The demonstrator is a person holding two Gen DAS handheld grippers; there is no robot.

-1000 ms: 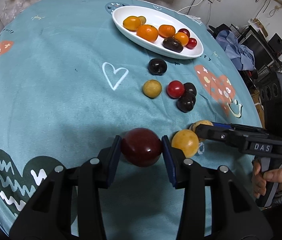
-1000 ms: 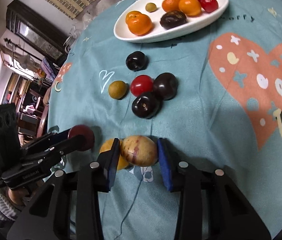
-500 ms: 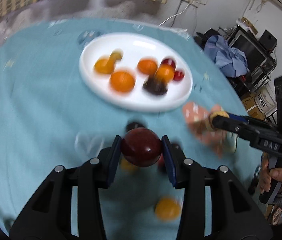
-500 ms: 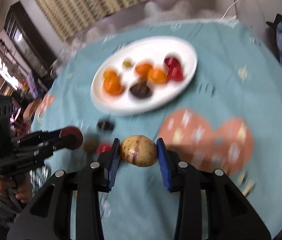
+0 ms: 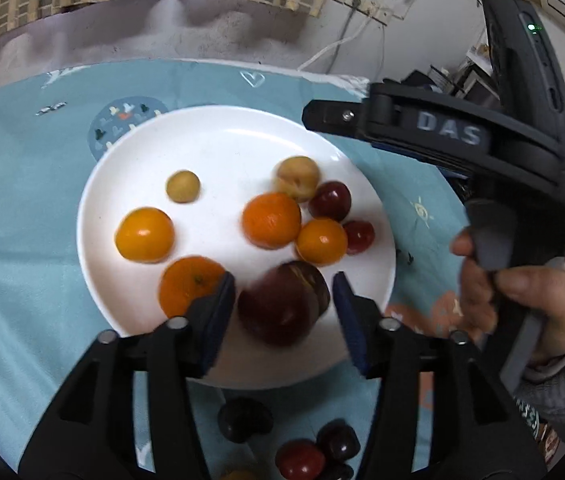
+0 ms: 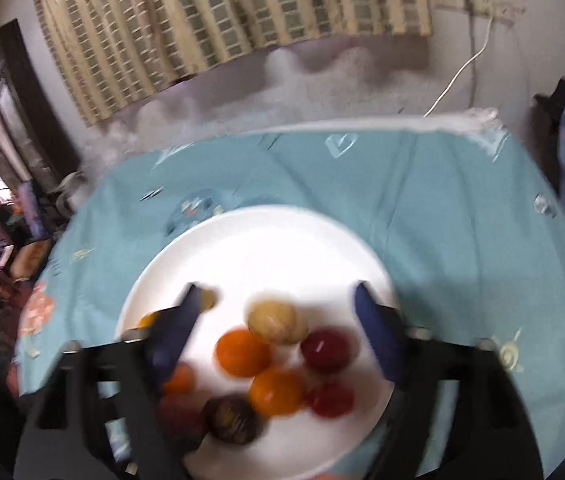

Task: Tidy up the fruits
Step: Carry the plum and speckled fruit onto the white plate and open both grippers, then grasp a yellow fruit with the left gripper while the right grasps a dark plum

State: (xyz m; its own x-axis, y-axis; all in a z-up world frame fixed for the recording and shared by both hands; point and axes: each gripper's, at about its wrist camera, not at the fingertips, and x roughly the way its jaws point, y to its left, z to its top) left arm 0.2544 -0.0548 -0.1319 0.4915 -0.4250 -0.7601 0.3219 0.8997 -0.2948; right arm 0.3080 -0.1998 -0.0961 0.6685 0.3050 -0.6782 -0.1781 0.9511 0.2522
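Dark red plum (image 5: 280, 312) lies on the near part of the white plate (image 5: 122, 184), between the spread fingers of the left gripper (image 5: 284, 316), touching neither (blurred). Right gripper (image 6: 276, 320) hangs over the same plate, fingers wide, nothing held; a pale speckled fruit (image 6: 278, 322) sits on the plate below its gap, beside an orange (image 6: 242, 352). Teal cloth (image 5: 22, 160) beneath.

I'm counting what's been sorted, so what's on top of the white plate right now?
On the white plate lie several orange fruits, a small yellow one, a pale plum, red ones and dark ones, including a dark red plum between the left gripper's open fingers. Those fingers cover part of the near rim.
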